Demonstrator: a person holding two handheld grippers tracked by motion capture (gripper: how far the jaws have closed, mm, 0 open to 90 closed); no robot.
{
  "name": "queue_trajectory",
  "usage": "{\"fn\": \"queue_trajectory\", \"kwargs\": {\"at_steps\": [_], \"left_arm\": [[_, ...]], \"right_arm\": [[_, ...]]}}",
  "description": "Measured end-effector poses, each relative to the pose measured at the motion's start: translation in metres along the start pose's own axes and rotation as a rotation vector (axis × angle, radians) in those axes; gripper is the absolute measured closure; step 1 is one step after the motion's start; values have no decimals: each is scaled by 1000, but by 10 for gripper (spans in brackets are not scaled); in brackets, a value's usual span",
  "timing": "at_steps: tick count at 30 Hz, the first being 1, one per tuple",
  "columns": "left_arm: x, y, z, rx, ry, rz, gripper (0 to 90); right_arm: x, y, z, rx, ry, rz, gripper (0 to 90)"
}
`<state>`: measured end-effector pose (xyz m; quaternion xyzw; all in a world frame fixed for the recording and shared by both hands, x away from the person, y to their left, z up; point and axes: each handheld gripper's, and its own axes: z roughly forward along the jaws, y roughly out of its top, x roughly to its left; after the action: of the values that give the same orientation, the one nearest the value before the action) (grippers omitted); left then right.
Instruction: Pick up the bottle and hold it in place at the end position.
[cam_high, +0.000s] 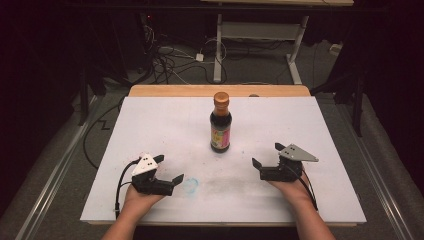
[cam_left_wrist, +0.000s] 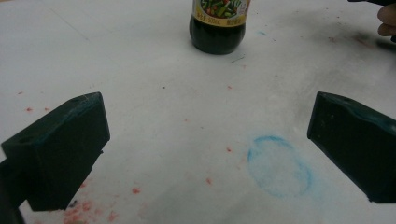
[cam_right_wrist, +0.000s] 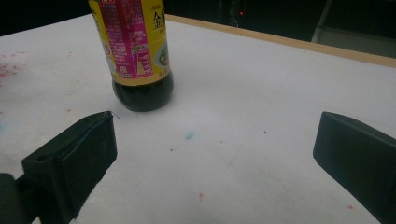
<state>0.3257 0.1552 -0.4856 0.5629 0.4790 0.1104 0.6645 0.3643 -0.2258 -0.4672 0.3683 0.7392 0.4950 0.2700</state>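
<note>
We hold the left claw (cam_high: 169, 170) and right claw (cam_high: 267, 156) wide apart, empty, low over the white bench (cam_high: 150, 125). The sauce bottle (cam_high: 220, 122) stands upright mid-bench between them. Red specks and a blue smudge (cam_left_wrist: 279, 165) mark the surface; cables (cam_high: 170, 62) lie on the dark floor behind.

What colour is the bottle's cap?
Orange-brown cap on the dark bottle, clearest in the high view.

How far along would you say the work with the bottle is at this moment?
Barely begun. The bottle stands upright mid-table with its cap on, untouched. The left gripper and right gripper rest near the table's front edge, jaws open and empty. Reaching for and gripping the bottle is all left.
</note>
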Motion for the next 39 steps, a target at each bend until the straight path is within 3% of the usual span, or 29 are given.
{"fn": "queue_trajectory", "kwargs": {"at_steps": [6, 14, 19, 26, 39], "left_arm": [[-4, 4, 8, -6, -6, -13, 0], [-14, 10, 22, 11, -41, -22, 0], [-16, 12, 32, 25, -44, -7, 0], [-19, 18, 47, 27, -53, -27, 0], [-27, 32, 78, 11, -84, -33, 0]], "right_arm": [[-2, 0, 1, 18, 1, 4, 5], [-2, 4, -2, -12, 14, 19, 5], [-1, 5, -3, -11, 3, 19, 5], [-2, 4, -4, -9, 2, 25, 5], [2, 18, 10, 1, 8, 4, 5]]}}
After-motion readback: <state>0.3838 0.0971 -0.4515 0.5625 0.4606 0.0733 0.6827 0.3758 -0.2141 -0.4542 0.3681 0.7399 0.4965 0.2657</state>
